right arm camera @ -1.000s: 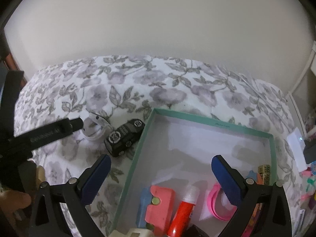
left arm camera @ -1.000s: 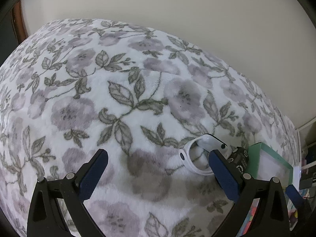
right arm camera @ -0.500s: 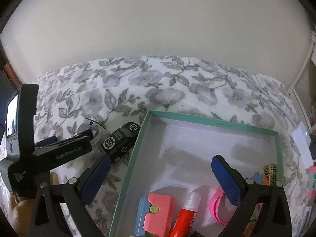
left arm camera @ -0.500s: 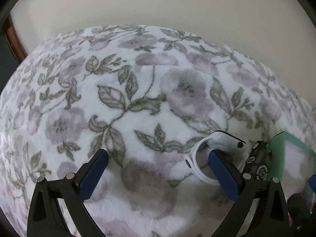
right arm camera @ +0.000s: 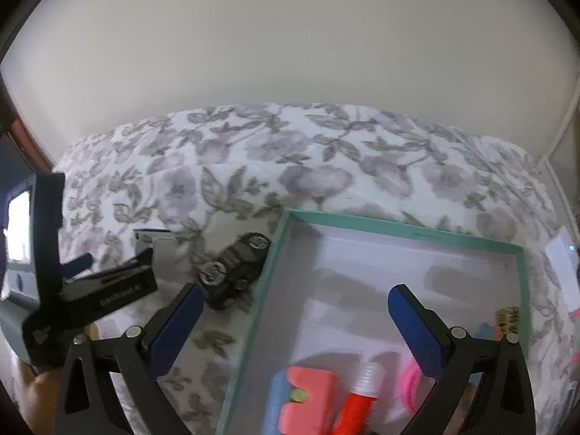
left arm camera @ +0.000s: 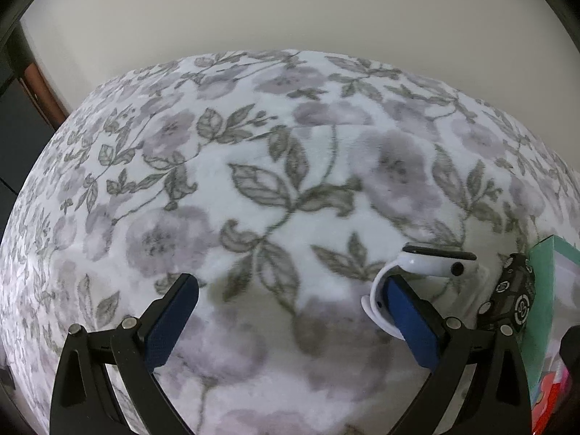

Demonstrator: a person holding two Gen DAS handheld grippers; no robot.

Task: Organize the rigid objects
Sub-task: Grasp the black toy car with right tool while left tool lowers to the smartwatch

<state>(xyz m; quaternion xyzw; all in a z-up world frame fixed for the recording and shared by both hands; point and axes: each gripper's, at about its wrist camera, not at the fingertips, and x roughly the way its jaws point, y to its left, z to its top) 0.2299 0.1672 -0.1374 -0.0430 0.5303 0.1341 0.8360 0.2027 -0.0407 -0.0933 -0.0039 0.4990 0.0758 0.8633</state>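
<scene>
A white smartwatch (left arm camera: 427,266) with a looped band lies on the floral blanket (left arm camera: 253,188), just ahead of my left gripper's right finger (left arm camera: 409,322). My left gripper (left arm camera: 286,317) is open and empty, low over the blanket. A black toy car (left arm camera: 513,297) lies beside the teal box (left arm camera: 543,290); it also shows in the right wrist view (right arm camera: 235,268). My right gripper (right arm camera: 290,322) is open and empty, above the near left part of the teal box (right arm camera: 398,223). The left gripper's body (right arm camera: 90,290) and the watch (right arm camera: 156,239) show at the left of the right wrist view.
Inside the box lie a pink and blue block (right arm camera: 301,398), a red glue stick (right arm camera: 359,398), a pink ring (right arm camera: 409,384) and small items (right arm camera: 505,320) at its right wall. A pale wall (right arm camera: 290,54) rises behind the bed. A white device (right arm camera: 562,257) sits at the right.
My left gripper has moved forward and right toward the watch, which now sits at its right finger. My right gripper has shifted left and lower over the box.
</scene>
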